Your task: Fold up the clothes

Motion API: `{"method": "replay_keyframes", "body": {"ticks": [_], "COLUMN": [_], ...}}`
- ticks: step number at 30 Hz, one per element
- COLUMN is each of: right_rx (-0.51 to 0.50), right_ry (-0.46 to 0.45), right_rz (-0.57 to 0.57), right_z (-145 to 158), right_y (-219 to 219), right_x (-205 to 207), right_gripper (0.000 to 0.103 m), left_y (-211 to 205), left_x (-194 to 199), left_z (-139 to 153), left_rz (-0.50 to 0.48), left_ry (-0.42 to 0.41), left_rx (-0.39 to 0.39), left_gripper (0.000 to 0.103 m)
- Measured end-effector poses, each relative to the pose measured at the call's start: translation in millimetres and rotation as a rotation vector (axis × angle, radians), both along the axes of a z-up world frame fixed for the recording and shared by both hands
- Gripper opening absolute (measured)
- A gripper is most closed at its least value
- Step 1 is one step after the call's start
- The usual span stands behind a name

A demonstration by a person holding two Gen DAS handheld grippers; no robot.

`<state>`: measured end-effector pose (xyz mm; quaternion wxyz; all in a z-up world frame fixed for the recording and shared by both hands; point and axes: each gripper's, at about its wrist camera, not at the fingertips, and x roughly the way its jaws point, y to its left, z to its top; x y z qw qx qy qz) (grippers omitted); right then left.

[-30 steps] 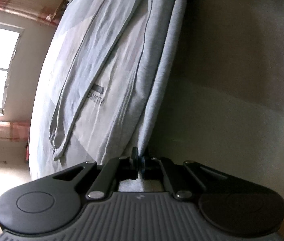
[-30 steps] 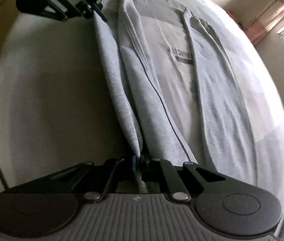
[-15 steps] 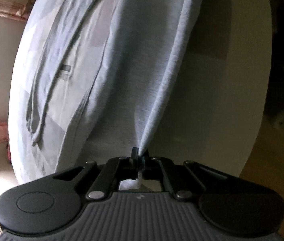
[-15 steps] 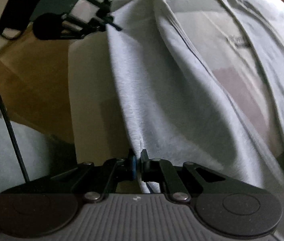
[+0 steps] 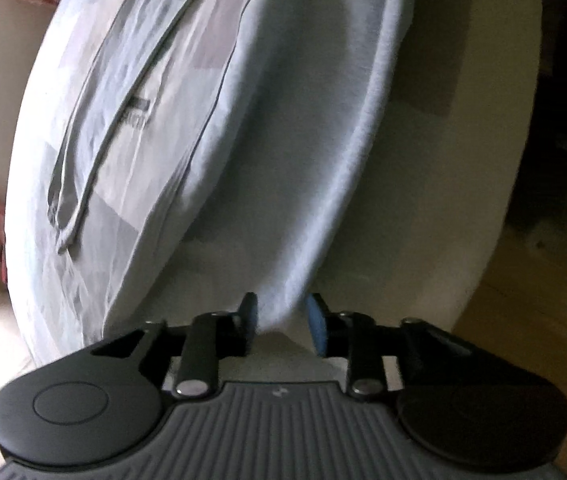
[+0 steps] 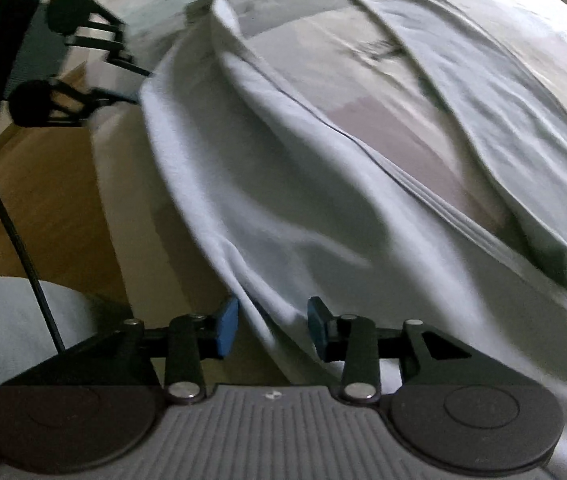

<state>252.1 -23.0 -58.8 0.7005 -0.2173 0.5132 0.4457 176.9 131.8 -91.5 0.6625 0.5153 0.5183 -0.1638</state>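
A white bed (image 5: 435,184) fills both views. Both tongs, left (image 5: 281,322) and right (image 6: 273,326), are opening, the grey garment's (image 6: 323,208) folded edge loose between their pads; beyond, it lies spread across the bed.

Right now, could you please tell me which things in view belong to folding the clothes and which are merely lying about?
Part of the job:
- pale grey cotton garment with a printed logo
- left tongs, jaws opening around its edge
- right tongs, jaws opening likewise
- light padded surface beneath

Lying about:
- wooden floor
- black cable
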Motion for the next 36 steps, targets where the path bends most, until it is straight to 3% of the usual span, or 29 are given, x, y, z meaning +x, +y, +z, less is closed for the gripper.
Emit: {"method": "replay_keyframes", "body": {"ticks": [4, 11, 18, 22, 24, 26, 27, 31, 36], "right_rx": [0.010, 0.067, 0.154, 0.217, 0.206, 0.195, 0.191, 0.220, 0.417], "right_ry": [0.007, 0.076, 0.232, 0.333, 0.317, 0.304, 0.305, 0.330, 0.414], "right_rz": [-0.137, -0.518, -0.902, -1.066, -1.082, -1.096, -1.100, -1.106, -1.090], "right_z": [0, 11, -24, -49, -50, -52, -52, -50, -30], "right_y": [-34, -131, -203, -217, -214, -213, -214, -221, -220], "right_x": [7, -5, -21, -19, -19, -20, -21, -25, -22], "right_gripper": [0.044, 0.049, 0.049, 0.049, 0.045, 0.022, 0.006, 0.005, 0.005], "left_y": [-1, -16, -68, -110, -129, -145, -149, -158, -144], "left_x": [2, 31, 98, 126, 132, 134, 134, 133, 128], "left_z": [14, 39, 38, 28, 23, 19, 19, 17, 13], "left_rz": [0.067, 0.220, 0.303, 0.250, 0.196, 0.136, 0.122, 0.100, 0.130], "left_ry": [0.042, 0.100, 0.044, 0.024, 0.023, 0.020, 0.018, 0.022, 0.023], "left_rx": [0.012, -0.024, -0.191, -0.280, -0.298, -0.312, -0.313, -0.323, -0.296], "left_gripper": [0.039, 0.044, 0.049, 0.049, 0.049, 0.049, 0.049, 0.049, 0.049]}}
